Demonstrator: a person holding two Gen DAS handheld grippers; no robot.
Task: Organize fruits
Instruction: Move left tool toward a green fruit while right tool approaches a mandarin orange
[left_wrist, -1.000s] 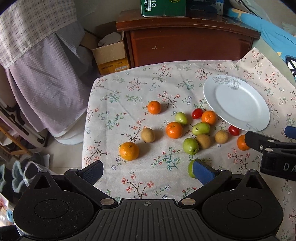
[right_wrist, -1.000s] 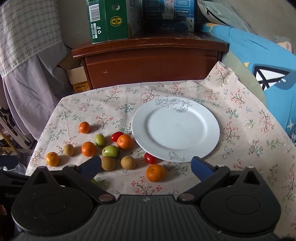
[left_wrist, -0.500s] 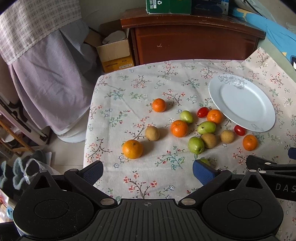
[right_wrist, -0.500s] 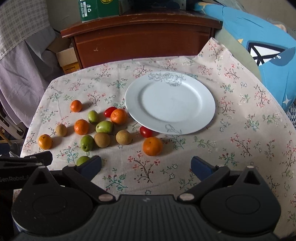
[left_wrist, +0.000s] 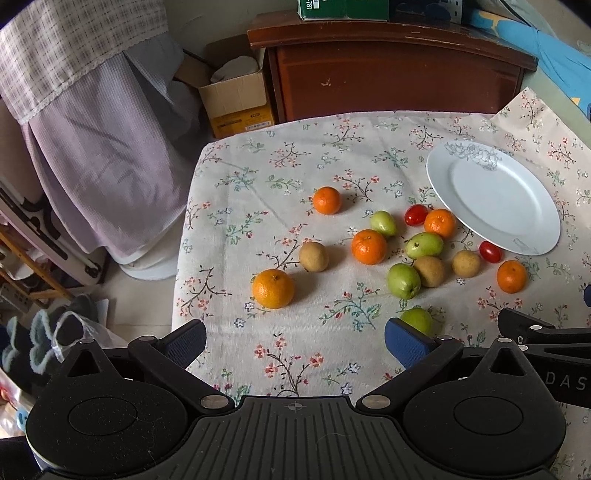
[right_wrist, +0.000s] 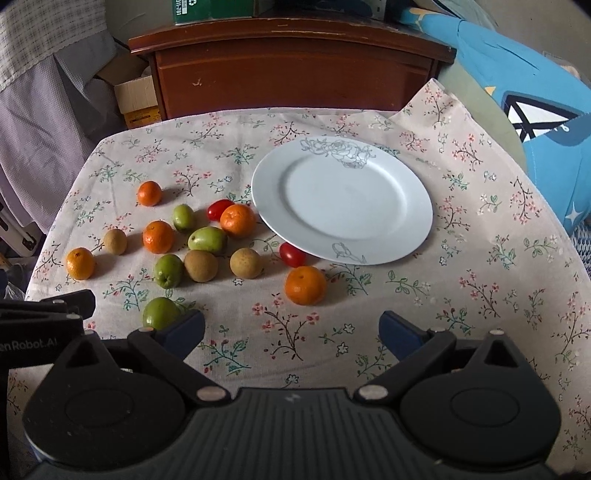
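Several fruits lie loose on the floral tablecloth (left_wrist: 295, 332): oranges such as one (left_wrist: 273, 288) at the near left and one (right_wrist: 305, 285) near the plate, green fruits (left_wrist: 403, 280), brown kiwis (left_wrist: 313, 256) and red tomatoes (right_wrist: 292, 254). A white plate (right_wrist: 343, 199) stands bare to their right, also seen as the plate (left_wrist: 495, 201). My left gripper (left_wrist: 295, 341) hovers open over the near cloth, a green fruit (left_wrist: 417, 320) just beyond its right fingertip. My right gripper (right_wrist: 291, 328) is open too, the orange just ahead of it.
A brown wooden cabinet (right_wrist: 295, 70) with boxes on top stands behind the table. A cardboard box (left_wrist: 236, 99) and draped lilac cloth (left_wrist: 99, 155) are at the left. A blue cushion (right_wrist: 517, 85) lies at the right. The table's left edge drops off to the floor.
Both grippers have pulled back and risen a little, so the fruits and plate sit farther ahead in each view. Neither took hold of anything; both stay open.
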